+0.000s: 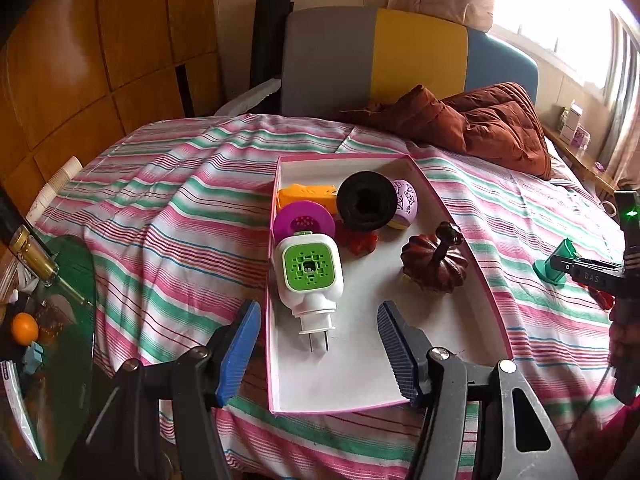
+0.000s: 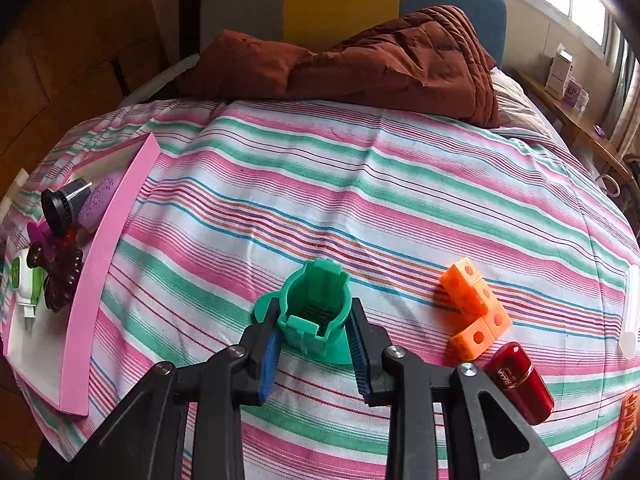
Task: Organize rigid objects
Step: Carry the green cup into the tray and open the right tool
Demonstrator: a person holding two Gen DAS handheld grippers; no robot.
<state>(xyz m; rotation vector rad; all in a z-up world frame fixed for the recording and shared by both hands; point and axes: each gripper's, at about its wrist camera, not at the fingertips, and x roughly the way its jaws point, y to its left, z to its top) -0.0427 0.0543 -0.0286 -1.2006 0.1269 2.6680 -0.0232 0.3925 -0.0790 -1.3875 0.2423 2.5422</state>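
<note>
A white box with pink walls (image 1: 460,232) lies on the striped bed. It holds a white and green plug-in device (image 1: 310,276), a purple ring (image 1: 304,222), an orange piece (image 1: 306,194), a black cylinder (image 1: 366,200), a lilac egg (image 1: 406,200) and a brown pumpkin (image 1: 434,266). My left gripper (image 1: 318,314) hangs open over the box's near end, holding nothing. To the right of the box, my right gripper (image 2: 314,312) is shut on a green cup-shaped holder (image 2: 316,312) that stands on the sheet. The left wrist view shows that green holder (image 1: 554,266) at its right edge.
Orange linked cubes (image 2: 476,312) and a red case (image 2: 520,380) lie right of the green holder. A brown quilt (image 2: 360,52) is heaped at the bed's far end. A glass side table (image 1: 72,280) with an orange fruit (image 1: 24,328) stands left of the bed.
</note>
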